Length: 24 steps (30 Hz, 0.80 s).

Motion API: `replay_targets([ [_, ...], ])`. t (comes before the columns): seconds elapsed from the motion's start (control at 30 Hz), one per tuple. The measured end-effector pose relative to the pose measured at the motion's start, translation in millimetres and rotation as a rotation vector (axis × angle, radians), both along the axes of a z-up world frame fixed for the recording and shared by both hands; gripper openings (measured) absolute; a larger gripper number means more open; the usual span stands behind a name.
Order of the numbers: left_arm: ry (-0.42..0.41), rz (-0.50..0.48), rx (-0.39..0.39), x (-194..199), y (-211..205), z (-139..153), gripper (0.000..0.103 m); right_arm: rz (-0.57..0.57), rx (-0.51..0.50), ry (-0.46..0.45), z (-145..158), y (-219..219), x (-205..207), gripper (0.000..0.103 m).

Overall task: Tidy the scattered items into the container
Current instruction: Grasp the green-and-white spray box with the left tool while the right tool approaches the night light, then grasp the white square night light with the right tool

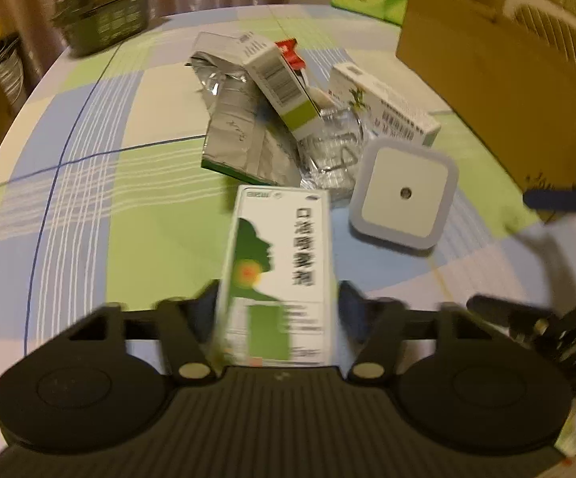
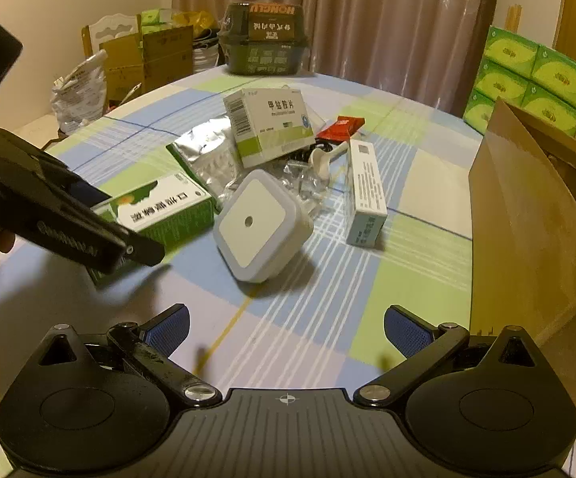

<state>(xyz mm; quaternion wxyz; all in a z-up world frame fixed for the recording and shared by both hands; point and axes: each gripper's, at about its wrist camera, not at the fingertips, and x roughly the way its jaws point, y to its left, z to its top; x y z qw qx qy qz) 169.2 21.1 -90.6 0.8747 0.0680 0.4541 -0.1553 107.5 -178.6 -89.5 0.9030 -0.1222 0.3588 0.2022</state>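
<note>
Left gripper (image 1: pixel 278 302) pinches the green-and-white cardboard medicine box (image 1: pixel 278 263), pads on both long sides, box end low over the checked tablecloth (image 1: pixel 88 183). Right gripper (image 2: pixel 286 328) spread wide, nothing between its blue pads. Just beyond: white square night-light (image 2: pixel 262 225), then a foil pouch (image 1: pixel 244 139), more white boxes. Brown cardboard container (image 2: pixel 527 231) at the table's right edge.

we see open cloth along the near edge of the table (image 2: pixel 288 318), bare cloth toward its left edge, the night light (image 2: pixel 262 225) and long white box (image 2: pixel 363 191) crowding the middle, the cardboard box (image 2: pixel 527 219) walling off the right edge
</note>
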Motion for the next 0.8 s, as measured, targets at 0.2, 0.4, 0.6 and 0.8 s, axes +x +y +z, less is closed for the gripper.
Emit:
replay_targets([
  [0.2, -0.010, 0.007, 0.013, -13.1, 15.0, 5.8, 0.051, -0.051, 0.029, -0.020, 2.7, 9.1, 17.9, 0.101],
  [0.4, -0.001, 0.029, 0.014, -22.2, 31.7, 6.0, 0.051, 0.152, -0.197, -0.164, 1.7, 47.2, 23.1, 0.101],
  [0.6, -0.021, 0.036, -0.019, -20.8, 33.2, 4.7, 0.051, 0.350, -0.443, -0.226, -15.1, 67.3, 25.1, 0.072],
  [0.8, -0.038, 0.030, -0.029, -18.1, 30.0, 5.7, 0.053, 0.473, -0.612, -0.294, -33.8, 76.2, 19.6, 0.072],
])
